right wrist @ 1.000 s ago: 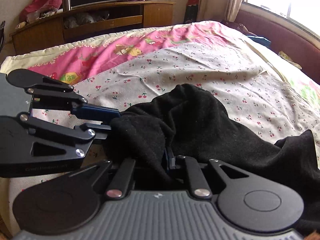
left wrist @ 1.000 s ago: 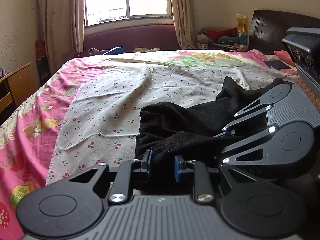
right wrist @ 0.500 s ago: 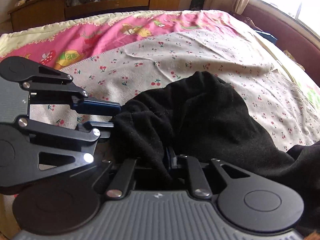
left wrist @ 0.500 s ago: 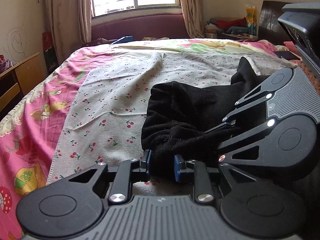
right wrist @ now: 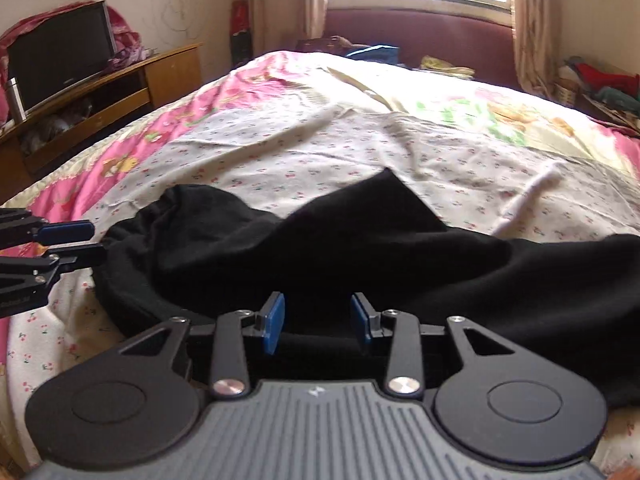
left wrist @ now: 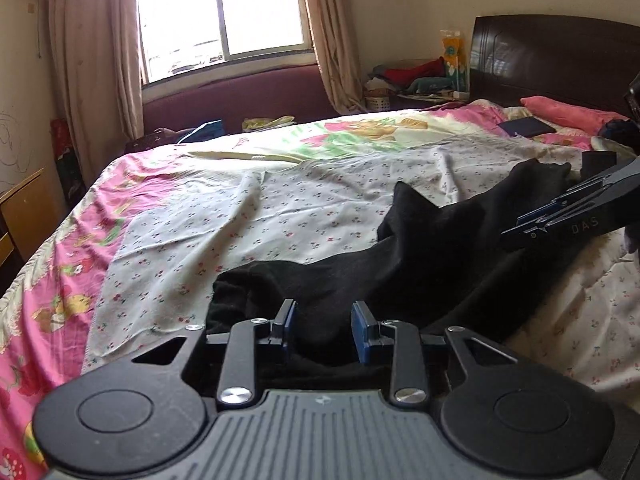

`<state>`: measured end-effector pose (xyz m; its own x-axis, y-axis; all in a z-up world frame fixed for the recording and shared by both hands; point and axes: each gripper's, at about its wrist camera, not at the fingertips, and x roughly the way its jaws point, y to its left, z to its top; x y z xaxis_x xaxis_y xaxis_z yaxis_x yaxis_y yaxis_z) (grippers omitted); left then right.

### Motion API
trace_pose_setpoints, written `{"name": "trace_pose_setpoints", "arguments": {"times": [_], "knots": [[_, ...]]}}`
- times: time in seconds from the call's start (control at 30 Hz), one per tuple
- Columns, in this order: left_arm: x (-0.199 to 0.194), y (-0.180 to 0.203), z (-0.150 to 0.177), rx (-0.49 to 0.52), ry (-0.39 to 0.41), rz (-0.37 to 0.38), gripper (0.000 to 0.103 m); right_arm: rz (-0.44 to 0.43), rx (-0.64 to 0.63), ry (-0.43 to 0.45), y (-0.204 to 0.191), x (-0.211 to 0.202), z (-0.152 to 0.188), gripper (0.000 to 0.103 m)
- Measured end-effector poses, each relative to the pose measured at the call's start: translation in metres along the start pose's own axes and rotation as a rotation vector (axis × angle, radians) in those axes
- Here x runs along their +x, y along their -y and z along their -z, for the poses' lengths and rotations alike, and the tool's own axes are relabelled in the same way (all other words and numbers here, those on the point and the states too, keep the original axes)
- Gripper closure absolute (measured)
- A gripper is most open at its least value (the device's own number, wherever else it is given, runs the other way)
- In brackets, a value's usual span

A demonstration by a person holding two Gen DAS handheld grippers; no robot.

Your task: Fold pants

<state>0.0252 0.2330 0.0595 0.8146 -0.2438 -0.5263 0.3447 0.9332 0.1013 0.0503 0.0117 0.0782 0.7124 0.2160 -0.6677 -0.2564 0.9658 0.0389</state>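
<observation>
Black pants (left wrist: 420,264) lie spread across the cherry-print sheet (left wrist: 240,208) on the bed, stretched between my two grippers. My left gripper (left wrist: 323,326) is shut on a thick bunch of the fabric at one end; in the right wrist view it (right wrist: 90,244) grips the pants' left edge. My right gripper (right wrist: 318,322) is opening: its blue pads (right wrist: 276,322) stand apart and do not press the pants (right wrist: 320,248), which lie between and under them. In the left wrist view the right gripper (left wrist: 516,230) hovers over the pants at far right.
A pink cartoon bedspread (left wrist: 52,292) lies under the sheet. The dark headboard (left wrist: 560,56), a pink pillow (left wrist: 568,112) and a dark flat item (left wrist: 526,126) are at the right. A wooden cabinet (right wrist: 120,88) with a TV (right wrist: 60,56) stands left of the bed.
The two grippers have moved apart, drawing the bunched pants out across the sheet. The right gripper's jaws have widened and let go of the fabric. The left gripper keeps its hold.
</observation>
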Motion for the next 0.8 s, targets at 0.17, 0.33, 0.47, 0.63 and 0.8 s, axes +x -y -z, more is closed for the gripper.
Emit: {"name": "trace_pose_setpoints", "arguments": {"times": [0.17,0.33,0.47,0.63,0.8], "knots": [[0.048,0.067,-0.031,0.037,-0.003,0.192,0.058,0.181,0.259,0.008,0.118,-0.015,0.015,0.065],[0.108,0.143,-0.058,0.095,-0.018,0.32,0.058,0.353,0.469,0.084,0.23,-0.019,0.026,0.065],[0.16,0.192,-0.079,0.073,-0.024,0.416,0.058,0.405,0.674,0.139,0.319,-0.006,0.026,0.065],[0.21,0.232,-0.095,0.04,-0.041,0.473,0.058,0.431,0.901,0.218,0.404,0.02,0.031,0.065],[0.232,0.257,-0.102,0.077,-0.055,0.48,0.058,0.381,0.98,0.248,0.436,0.044,0.03,0.065]]}}
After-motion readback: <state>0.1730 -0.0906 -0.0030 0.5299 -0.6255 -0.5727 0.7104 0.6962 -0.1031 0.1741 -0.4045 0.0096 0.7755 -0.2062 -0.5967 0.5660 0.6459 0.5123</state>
